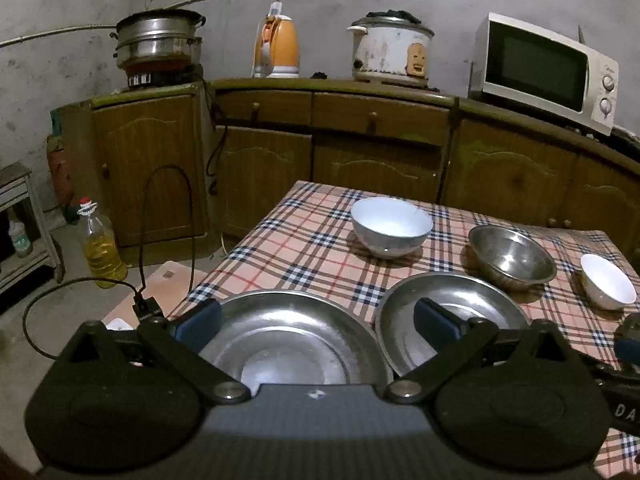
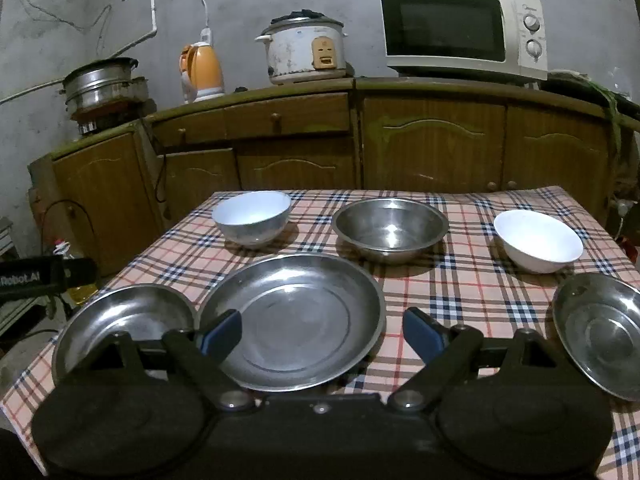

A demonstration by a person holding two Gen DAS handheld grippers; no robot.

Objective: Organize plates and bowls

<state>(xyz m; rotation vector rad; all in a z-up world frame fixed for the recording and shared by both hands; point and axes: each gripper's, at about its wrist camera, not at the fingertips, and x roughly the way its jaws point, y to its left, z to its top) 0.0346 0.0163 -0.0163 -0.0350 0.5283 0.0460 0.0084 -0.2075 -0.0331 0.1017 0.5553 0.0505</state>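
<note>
On the plaid table (image 2: pixel 472 288) stand three steel plates and three bowls. In the right wrist view a large steel plate (image 2: pixel 296 320) lies at front centre, a smaller one (image 2: pixel 124 320) at front left, a third (image 2: pixel 600 332) at front right. Behind them stand a white-lined metal bowl (image 2: pixel 252 216), a steel bowl (image 2: pixel 390 228) and a white bowl (image 2: pixel 538 244). My right gripper (image 2: pixel 322 334) is open and empty above the large plate's near edge. My left gripper (image 1: pixel 318 320) is open and empty over the front-left plate (image 1: pixel 292 340), beside the large plate (image 1: pixel 448 316).
Wooden cabinets (image 2: pixel 432 148) run behind the table, with a microwave (image 2: pixel 460 32), rice cooker (image 2: pixel 306 50), orange kettle (image 2: pixel 202 72) and steamer pot (image 2: pixel 100 80) on top. An oil bottle (image 1: pixel 100 244) and cables (image 1: pixel 168 216) are on the floor left of the table.
</note>
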